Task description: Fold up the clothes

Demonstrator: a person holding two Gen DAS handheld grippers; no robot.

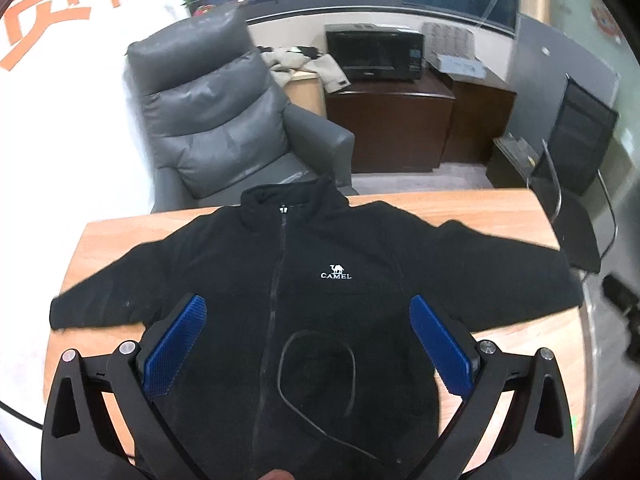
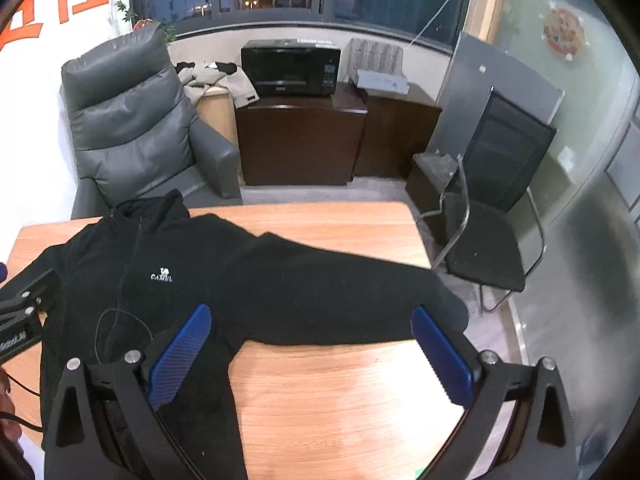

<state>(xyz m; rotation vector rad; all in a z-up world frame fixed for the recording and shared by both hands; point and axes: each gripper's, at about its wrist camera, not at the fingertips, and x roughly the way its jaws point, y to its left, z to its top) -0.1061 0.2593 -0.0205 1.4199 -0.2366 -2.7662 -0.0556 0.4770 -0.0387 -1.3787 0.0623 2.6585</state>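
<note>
On the wooden counter (image 1: 460,208) lies one black jacket (image 1: 304,248), front up, zipped, collar toward the far edge and both sleeves spread out to the sides. One white camel logo (image 1: 336,272) sits on its chest. One thin black cord (image 1: 316,368) loops over the lower front of the jacket.

Two grippers show. The left gripper (image 1: 308,344) hangs above the lower middle of the jacket, jaws spread wide, one blue pad on each side of the zipper line; the fabric lies between and below them, and whether they touch it cannot be told. The right gripper (image 2: 312,352) hangs with jaws spread wide as well; the jacket's outstretched sleeve (image 2: 340,300) lies just past its tips, with its cuff close to the right-hand blue pad, and bare counter shows between the jaws. Neither gripper holds anything.

Beyond the counter stand one grey armchair (image 1: 216,108), one dark wooden cabinet (image 1: 388,124) carrying one black microwave (image 1: 374,54), and one black chair (image 2: 484,240) with a metal frame at the counter's right end. One light-coloured garment (image 1: 308,66) lies crumpled beside the microwave.
</note>
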